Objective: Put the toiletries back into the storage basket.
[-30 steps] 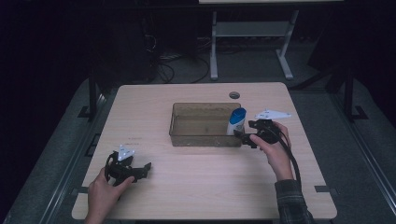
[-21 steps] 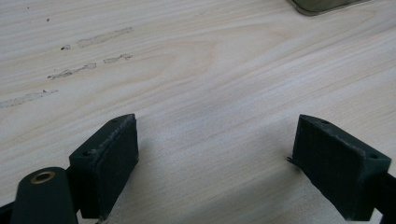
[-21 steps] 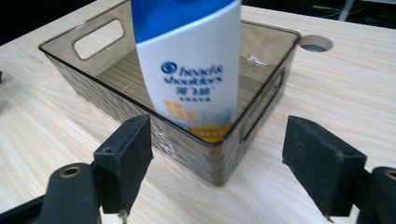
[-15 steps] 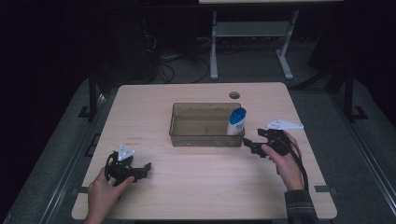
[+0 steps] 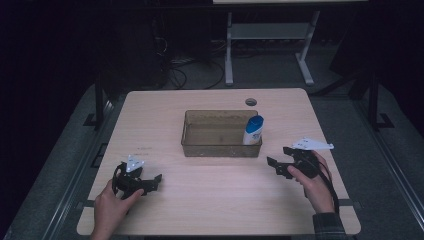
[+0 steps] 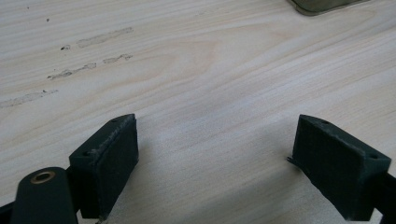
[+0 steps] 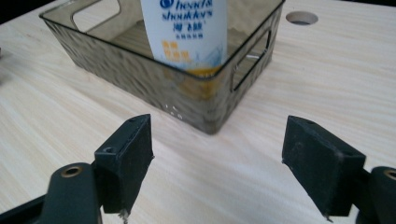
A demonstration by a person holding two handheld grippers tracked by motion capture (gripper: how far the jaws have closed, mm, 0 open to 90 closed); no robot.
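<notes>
High view: the left gripper (image 5: 150, 181) rests low on the table (image 5: 210, 200) at its near left, held in the person's left hand (image 5: 111, 206). The right gripper (image 5: 278, 165) sits at the near right, just clear of the bin (image 5: 221, 149), with the right hand (image 5: 316, 185) behind it. A shampoo bottle (image 5: 253, 131) stands upright in the bin's right end. Jaw spacing is hard to judge here.

Left gripper view: jaws spread wide over bare wood, nothing between them. A corner of the bin (image 6: 327, 5) is cut off at the top edge.

Right gripper view: jaws spread wide, empty, facing the bin (image 7: 140, 65) corner without touching it. The bottle (image 7: 184, 30) stands behind the wall, its top cropped.
</notes>
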